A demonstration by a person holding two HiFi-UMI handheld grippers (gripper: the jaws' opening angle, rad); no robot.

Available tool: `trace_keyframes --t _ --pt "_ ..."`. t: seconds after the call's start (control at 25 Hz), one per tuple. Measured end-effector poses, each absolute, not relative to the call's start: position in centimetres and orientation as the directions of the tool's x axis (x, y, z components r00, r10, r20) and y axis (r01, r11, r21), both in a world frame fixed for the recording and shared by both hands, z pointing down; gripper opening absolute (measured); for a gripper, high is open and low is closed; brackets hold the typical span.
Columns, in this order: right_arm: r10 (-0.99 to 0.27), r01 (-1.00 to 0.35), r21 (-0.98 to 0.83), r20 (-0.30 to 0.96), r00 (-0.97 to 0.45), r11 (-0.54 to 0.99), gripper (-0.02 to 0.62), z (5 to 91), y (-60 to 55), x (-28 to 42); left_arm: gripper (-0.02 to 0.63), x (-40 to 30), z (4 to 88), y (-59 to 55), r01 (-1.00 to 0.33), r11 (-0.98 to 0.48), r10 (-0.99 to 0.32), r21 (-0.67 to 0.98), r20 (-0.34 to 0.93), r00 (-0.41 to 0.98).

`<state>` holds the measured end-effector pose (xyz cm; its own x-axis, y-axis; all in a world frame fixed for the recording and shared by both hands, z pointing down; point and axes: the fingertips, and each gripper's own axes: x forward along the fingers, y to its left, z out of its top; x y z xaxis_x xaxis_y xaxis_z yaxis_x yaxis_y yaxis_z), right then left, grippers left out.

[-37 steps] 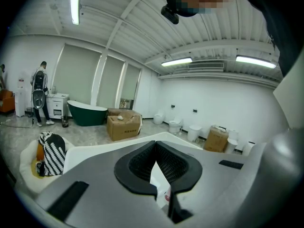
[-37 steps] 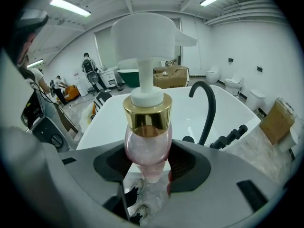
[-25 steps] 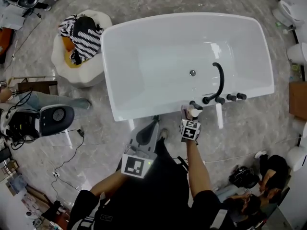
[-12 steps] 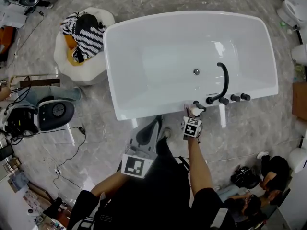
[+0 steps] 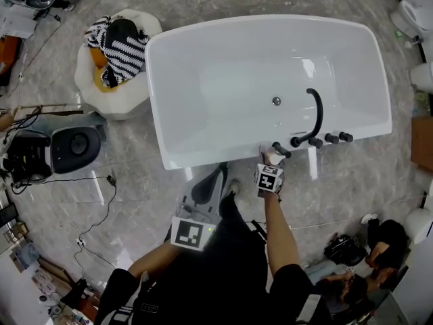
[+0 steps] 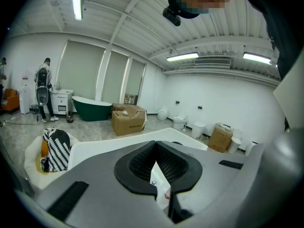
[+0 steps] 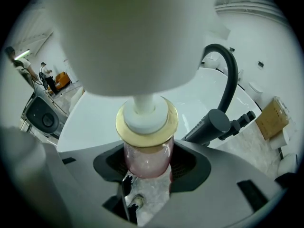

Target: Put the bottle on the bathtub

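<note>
A pink bottle with a gold collar and white pump top is held upright at the near rim of the white bathtub, just left of the black faucet. My right gripper is shut on the bottle, its jaws pressing the pink body below the collar. The faucet's spout and its black handles rise close to the right of the bottle. My left gripper hangs lower, near the person's body and off the tub, shut with nothing between its pads.
A white seat with a striped cloth stands left of the tub. A grey round machine with cables sits on the marble floor at far left. Bags lie at lower right. A green tub and cardboard box stand farther off.
The right gripper has edged the bottle slightly closer to the tub's rim. The grey machine at far left has turned, and the leg beside it has gone. The left gripper has stayed put.
</note>
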<state>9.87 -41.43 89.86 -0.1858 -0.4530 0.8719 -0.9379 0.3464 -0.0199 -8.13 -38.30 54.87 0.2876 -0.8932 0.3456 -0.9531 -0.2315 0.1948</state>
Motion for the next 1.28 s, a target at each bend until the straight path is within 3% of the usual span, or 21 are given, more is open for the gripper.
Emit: trace_keyframes --t 0.36,1.28 --pt "-0.445 -0.941 -0.013 0.879 -0.172 0.338 0.222 90.0 -42.3 8.0 0.017 -10.4 54.5 -39.5 -0.953 -0.225 -0.902 0.202 0.328 0.282" --pt "-0.448 -0.939 -0.067 0.866 -0.223 0.338 0.225 86.9 -36.2 11.9 0.017 -5.8 49.8 -32.3 -0.952 -0.258 -0.929 0.162 0.229 0.291"
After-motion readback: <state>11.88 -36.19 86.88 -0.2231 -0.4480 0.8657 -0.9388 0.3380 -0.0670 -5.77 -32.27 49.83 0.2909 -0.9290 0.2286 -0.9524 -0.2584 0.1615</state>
